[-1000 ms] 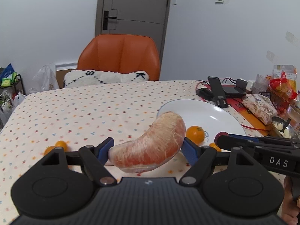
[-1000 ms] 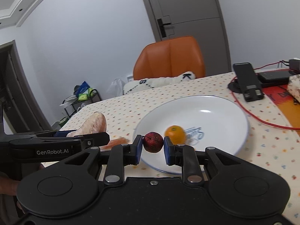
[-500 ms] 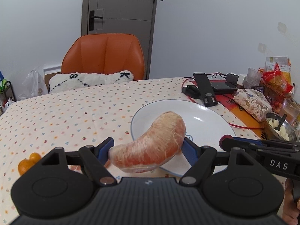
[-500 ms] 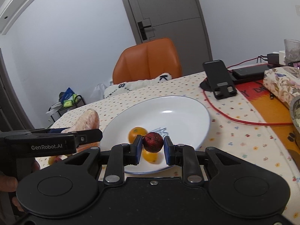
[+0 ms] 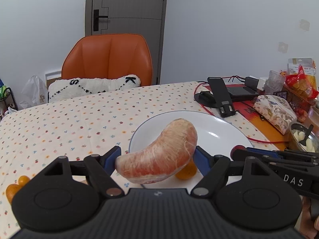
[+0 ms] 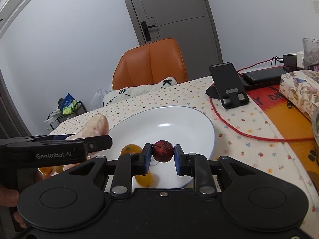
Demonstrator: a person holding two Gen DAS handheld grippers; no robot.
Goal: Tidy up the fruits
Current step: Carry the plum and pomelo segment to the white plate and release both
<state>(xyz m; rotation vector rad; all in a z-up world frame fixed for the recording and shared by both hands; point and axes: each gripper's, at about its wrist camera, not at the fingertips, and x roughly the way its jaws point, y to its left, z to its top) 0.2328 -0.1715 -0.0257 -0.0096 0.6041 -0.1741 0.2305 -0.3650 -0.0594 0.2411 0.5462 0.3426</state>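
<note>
Both claws are loaded right now. My left claw [image 5: 156, 156] is clamped end to end on a peeled pomelo segment [image 5: 159, 159]: pink-orange, curved, membrane on, long axis running crosswise between the pads and tilted up at its right end. My right claw [image 6: 161, 153] pinches a small dark red fruit [image 6: 163, 150], round and speckled. The white plate [image 6: 201, 119] sits on the bench directly ahead and below both, with two small oranges [image 6: 130, 149] on its near side. The red fruit hangs over the bowl of the plate, so I'd guess the right one drops first.
</note>
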